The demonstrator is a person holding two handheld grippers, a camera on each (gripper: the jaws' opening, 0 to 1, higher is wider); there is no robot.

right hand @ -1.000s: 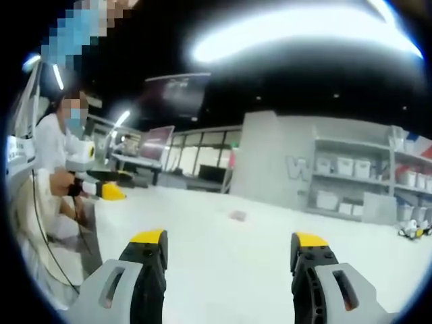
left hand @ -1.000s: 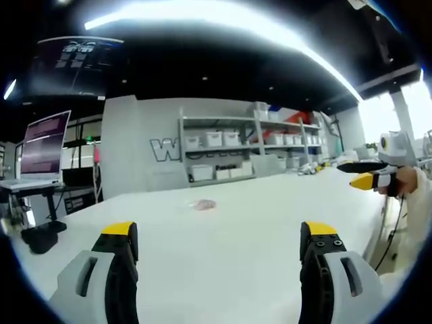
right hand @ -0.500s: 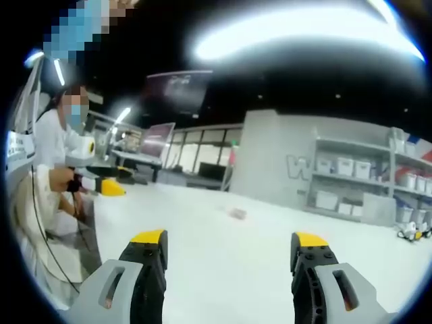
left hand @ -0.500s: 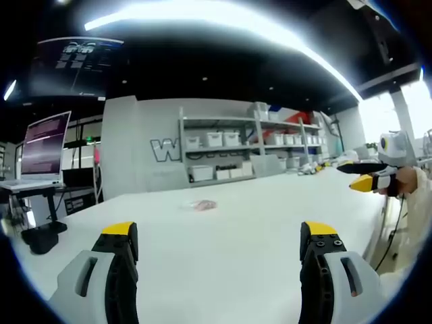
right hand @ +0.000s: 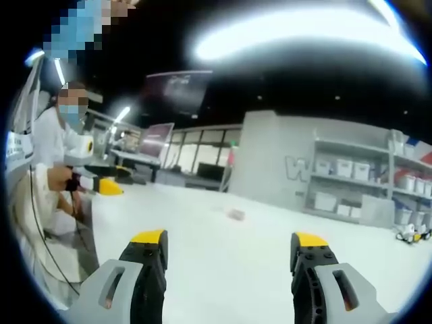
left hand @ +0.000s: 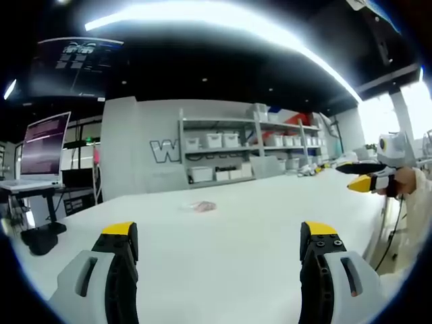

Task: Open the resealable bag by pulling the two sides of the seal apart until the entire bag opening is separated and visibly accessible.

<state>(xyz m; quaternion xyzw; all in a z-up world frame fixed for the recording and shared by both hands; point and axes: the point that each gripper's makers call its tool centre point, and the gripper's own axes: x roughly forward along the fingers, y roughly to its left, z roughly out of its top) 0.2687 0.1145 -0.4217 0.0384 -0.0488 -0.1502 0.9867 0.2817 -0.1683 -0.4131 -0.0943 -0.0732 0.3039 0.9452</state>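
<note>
Left gripper [left hand: 218,236] and right gripper [right hand: 227,244], both yellow-tipped, gape wide and hold nothing. Small flat pinkish resealable bag [left hand: 202,205] lies mid white table [left hand: 270,202], well beyond both. Risk: flat thin film, jaws may pinch both seal sides together or slide the bag.

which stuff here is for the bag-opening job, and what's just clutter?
For the job:
- bag, small, lying far out on the white table
- left gripper, jaws apart, holding nothing
- right gripper, jaws apart, holding nothing

Just lying about:
- shelves with white bins
- monitor on a stand
- another person holding a gripper
</note>
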